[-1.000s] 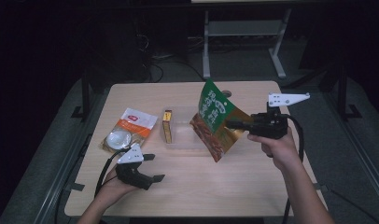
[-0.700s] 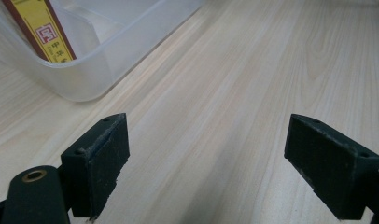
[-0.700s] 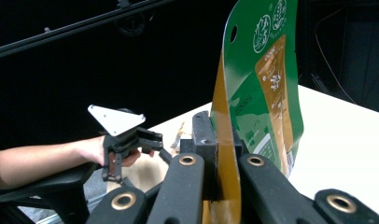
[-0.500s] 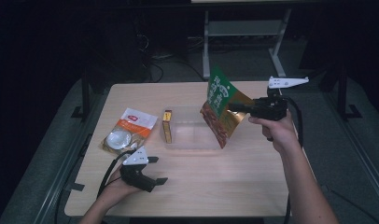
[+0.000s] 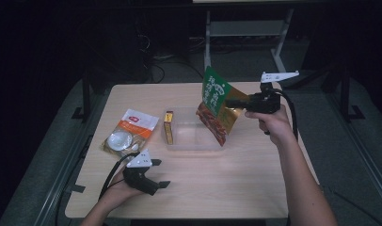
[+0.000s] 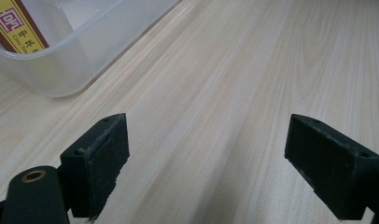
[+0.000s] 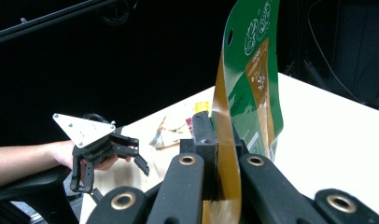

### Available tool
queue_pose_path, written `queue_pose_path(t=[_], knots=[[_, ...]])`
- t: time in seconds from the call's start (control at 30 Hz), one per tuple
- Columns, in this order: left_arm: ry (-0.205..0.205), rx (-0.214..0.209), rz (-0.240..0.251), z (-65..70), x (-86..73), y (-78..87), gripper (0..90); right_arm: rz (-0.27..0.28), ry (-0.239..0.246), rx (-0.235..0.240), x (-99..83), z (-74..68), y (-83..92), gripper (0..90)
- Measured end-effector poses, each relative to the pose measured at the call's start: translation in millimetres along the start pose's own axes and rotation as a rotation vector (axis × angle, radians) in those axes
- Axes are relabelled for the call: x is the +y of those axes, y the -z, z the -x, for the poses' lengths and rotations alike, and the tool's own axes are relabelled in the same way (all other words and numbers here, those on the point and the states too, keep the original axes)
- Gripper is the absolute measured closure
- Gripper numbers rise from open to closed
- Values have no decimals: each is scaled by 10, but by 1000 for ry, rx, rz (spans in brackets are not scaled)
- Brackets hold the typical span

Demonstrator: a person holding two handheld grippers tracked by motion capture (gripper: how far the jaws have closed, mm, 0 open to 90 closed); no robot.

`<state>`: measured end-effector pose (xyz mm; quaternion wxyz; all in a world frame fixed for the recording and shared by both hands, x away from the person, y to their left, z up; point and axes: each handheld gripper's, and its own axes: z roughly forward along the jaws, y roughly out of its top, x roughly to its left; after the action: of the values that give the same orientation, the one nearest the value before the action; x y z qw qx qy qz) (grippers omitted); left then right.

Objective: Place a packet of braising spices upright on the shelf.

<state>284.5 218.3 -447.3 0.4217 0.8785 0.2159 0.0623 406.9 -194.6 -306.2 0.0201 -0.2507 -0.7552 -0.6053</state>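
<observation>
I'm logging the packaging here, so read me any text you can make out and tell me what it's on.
"中华": yellow box standing in the clear tub, left gripper view; smaller print under it too small to read.
Green pouch in the right hand-held gripper: printing blurred, unreadable.
Orange-and-white packet: unreadable.

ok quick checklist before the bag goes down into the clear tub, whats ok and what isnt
1. Right hand-held gripper shut on the green snack bag: ok.
2. Bag's lower end over the clear tub: ok.
3. Tub free for it, yellow box standing at the tub's left end: ok.
4. Left hand-held gripper open, near the front edge, away from the tub: ok.
5. Orange packet left of the tub, out of the way: ok.
6. Bag fits flat in the tub: cannot tell.
</observation>
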Motion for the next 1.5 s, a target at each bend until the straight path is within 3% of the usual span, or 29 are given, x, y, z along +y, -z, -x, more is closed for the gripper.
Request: queue_pose_path(t=[0.53, 1.23, 1.5], knots=[[-4, -1, -1, -5, -9, -7, 133, -27, -11, -30, 35, 185, -90, 900], [-7, -11, -34, -4, -21, -36, 136, -84, -28, -44, -89, 274, -252, 900], [-16, -15, -45, 11, -25, -63, 136, -63, -54, -39, -178, 324, -230, 900]])
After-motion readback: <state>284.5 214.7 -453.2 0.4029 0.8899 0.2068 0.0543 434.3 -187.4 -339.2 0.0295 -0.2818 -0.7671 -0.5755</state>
